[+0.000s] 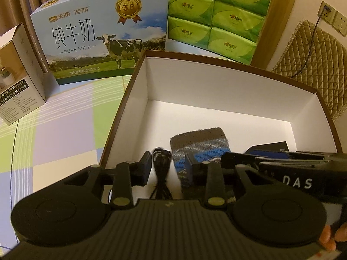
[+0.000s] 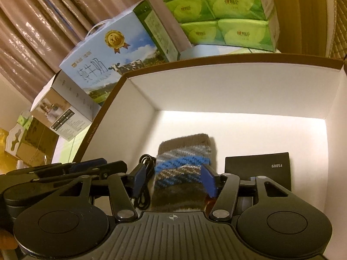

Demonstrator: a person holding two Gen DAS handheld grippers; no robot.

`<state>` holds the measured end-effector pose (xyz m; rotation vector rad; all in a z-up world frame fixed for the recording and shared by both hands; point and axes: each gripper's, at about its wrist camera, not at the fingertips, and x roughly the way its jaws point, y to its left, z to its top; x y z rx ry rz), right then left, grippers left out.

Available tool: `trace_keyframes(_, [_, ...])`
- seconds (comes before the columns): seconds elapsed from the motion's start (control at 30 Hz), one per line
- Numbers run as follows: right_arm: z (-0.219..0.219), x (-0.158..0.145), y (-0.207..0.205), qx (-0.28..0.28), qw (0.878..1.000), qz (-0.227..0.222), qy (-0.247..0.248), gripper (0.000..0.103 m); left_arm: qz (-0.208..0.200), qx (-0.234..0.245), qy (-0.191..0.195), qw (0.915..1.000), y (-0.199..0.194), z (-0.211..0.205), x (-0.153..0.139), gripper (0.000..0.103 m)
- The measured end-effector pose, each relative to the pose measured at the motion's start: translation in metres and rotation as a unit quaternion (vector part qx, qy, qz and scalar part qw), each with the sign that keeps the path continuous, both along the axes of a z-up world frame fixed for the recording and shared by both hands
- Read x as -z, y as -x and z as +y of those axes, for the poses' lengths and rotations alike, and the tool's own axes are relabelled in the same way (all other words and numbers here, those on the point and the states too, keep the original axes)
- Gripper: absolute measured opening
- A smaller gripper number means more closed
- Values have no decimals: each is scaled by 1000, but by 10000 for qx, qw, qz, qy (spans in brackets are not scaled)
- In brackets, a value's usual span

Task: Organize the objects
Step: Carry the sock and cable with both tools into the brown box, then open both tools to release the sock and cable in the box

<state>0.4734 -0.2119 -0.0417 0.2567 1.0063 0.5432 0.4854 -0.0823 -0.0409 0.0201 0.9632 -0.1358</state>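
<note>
White card lines the open box point(image 1: 216, 91), brown along its rim, and we hold both grippers over its near side. Our left gripper point(image 1: 168, 169) has its blue-padded tongs apart, straddling a coiled black cable point(image 1: 161, 173) on the box floor without touching it that we can see. Our right gripper point(image 2: 174, 178) has its tongs apart too, flanking the knitted sock point(image 2: 184, 164), striped grey, blue and brown; whether the pads press it we cannot tell. Beside the sock, toward the box's right wall, lies a small black carton point(image 2: 260, 166) printed "FS889", its near end hidden behind the gripper. Beyond the box's far edge stands a milk carton point(image 1: 102, 34) reading "PURE MILK" and "3.6", then green tissue packs point(image 1: 216, 13), their logo too small to read. "DAS" shows on the right gripper's body.
</note>
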Motion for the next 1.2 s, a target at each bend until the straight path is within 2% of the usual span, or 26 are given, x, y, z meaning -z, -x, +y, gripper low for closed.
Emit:
trace_keyframes(0.13, [-5, -9, 8, -74, 9999, -139, 32, 58, -25, 25, 46, 10000, 6, 2, -4, 32])
trace_keyframes(0.23, [-9, -16, 15, -101, 9995, -280, 92, 63, -65, 27, 79, 9999, 13, 4, -9, 39])
trace_keyframes(0.43, [-21, -29, 30, -94, 9982, -559, 197, 78, -168, 43, 174, 9997, 28, 6, -20, 44])
trace_keyframes(0.53, [-28, -37, 40, -77, 9974, -685, 231, 89, -248, 55, 224, 9994, 37, 6, -28, 48])
trace_keyframes(0.7, [-41, -50, 61, -120, 9944, -997, 330, 100, -432, 47, 316, 9986, 59, 5, -44, 62])
trace_keyframes(0.73, [-43, -53, 65, -129, 9937, -1057, 340, 101, -474, 52, 315, 9984, 64, 5, -48, 63])
trace_keyframes(0.8, [-47, -58, 75, -137, 9927, -1140, 364, 101, -552, 51, 340, 9979, 75, 5, -55, 72])
trace_keyframes(0.93, [-54, -67, 92, -167, 9915, -1244, 347, 101, -654, 11, 389, 9971, 97, 5, -67, 77])
trace_keyframes(0.97, [-55, -69, 96, -183, 9911, -1268, 350, 101, -674, -19, 386, 9970, 102, 5, -70, 80])
trace_keyframes(1.2, [-61, -80, 126, -259, 9892, -1394, 372, 101, -807, -75, 426, 9958, 140, 7, -86, 86])
